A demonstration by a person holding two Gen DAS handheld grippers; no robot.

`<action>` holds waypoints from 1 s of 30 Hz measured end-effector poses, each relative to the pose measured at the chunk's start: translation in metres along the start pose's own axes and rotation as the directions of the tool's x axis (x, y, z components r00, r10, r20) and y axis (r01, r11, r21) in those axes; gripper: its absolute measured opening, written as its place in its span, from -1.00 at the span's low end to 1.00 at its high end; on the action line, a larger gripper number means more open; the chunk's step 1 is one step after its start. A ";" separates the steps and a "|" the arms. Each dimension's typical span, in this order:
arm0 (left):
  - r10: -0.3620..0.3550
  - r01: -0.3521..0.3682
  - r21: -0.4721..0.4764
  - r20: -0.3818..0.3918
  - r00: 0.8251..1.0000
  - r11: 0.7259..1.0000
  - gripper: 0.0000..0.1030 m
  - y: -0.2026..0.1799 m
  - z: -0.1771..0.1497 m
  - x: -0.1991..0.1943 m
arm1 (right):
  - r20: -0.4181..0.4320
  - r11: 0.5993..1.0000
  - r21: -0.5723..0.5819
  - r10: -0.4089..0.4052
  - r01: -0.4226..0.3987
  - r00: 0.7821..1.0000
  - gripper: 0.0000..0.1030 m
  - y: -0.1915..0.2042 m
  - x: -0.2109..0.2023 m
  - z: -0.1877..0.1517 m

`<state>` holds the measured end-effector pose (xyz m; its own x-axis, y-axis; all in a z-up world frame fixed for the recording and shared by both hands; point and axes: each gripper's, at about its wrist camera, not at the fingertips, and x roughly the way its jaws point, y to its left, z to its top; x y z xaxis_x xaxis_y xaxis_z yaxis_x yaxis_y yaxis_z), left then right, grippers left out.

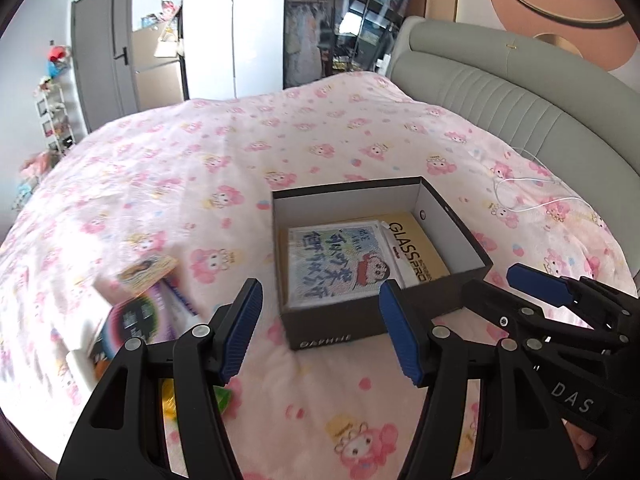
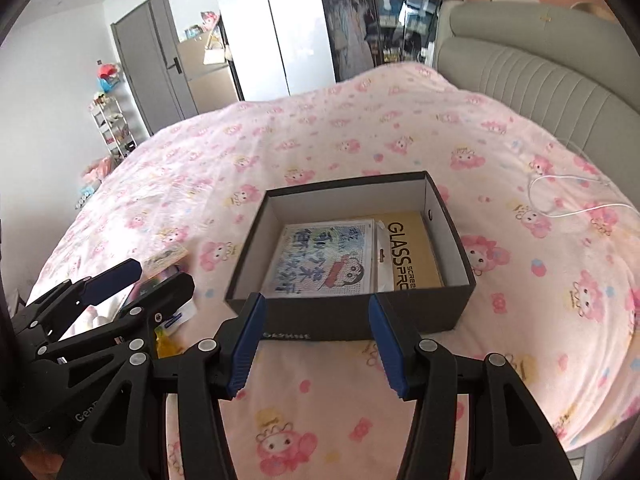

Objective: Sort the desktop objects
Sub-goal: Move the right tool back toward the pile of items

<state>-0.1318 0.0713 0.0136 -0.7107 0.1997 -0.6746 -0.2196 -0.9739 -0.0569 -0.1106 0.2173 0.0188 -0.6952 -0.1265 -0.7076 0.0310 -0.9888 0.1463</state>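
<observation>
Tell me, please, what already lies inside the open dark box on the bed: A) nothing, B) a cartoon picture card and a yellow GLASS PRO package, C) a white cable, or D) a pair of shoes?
B: inside the box lie the cartoon card and the yellow GLASS PRO package.

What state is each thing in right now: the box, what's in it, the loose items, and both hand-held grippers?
Black box: lid off, upright on the bed.
Cartoon picture pack: flat inside the box.
Glass screen protector pack: inside, beside the picture pack.
Loose pile: on the bed, outside the box.
Left hand-held gripper: open, empty.
Right hand-held gripper: open, empty.
</observation>
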 end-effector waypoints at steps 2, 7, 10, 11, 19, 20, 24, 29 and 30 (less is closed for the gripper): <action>0.008 -0.008 -0.006 0.007 1.000 1.000 0.21 0.004 -0.012 -0.013 | 0.010 1.000 -0.007 0.008 -0.008 1.000 -0.03 0.007 -0.010 -0.010; 0.044 -0.044 -0.036 0.001 0.999 0.998 0.21 0.016 -0.047 -0.032 | -0.012 0.999 0.021 0.032 -0.032 0.999 -0.03 0.020 -0.018 -0.041; 0.057 -0.058 -0.037 -0.015 0.998 0.998 0.21 0.021 -0.061 -0.035 | -0.028 1.000 -0.007 0.022 -0.022 0.999 -0.03 0.032 -0.016 -0.055; 0.057 -0.058 -0.039 -0.018 0.998 0.998 0.21 0.023 -0.064 -0.037 | -0.033 1.000 -0.014 0.027 -0.027 0.999 -0.03 0.035 -0.015 -0.058; 0.075 -0.074 -0.051 0.002 0.997 0.996 0.21 0.031 -0.076 -0.058 | -0.016 0.998 -0.049 0.039 -0.040 0.999 -0.03 0.053 -0.025 -0.067; 0.075 -0.075 -0.053 0.004 0.997 0.996 0.21 0.031 -0.077 -0.060 | -0.010 0.998 -0.053 0.038 -0.039 0.999 -0.03 0.054 -0.027 -0.067; 0.083 -0.083 -0.053 -0.005 0.997 0.995 0.21 0.032 -0.080 -0.059 | -0.015 0.998 -0.051 0.042 -0.042 0.999 -0.03 0.055 -0.027 -0.070; 0.084 -0.085 -0.054 -0.016 0.996 0.995 0.21 0.033 -0.083 -0.057 | -0.030 0.998 -0.046 0.048 -0.049 0.998 -0.03 0.055 -0.022 -0.074; 0.085 -0.086 -0.053 -0.015 0.996 0.995 0.20 0.033 -0.083 -0.057 | -0.029 0.998 -0.044 0.049 -0.050 0.998 -0.03 0.054 -0.022 -0.075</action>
<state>-0.0435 0.0192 -0.0111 -0.7171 0.1142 -0.6876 -0.1222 -0.9918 -0.0373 -0.0401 0.1602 -0.0094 -0.6714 -0.1769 -0.7197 0.0970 -0.9837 0.1512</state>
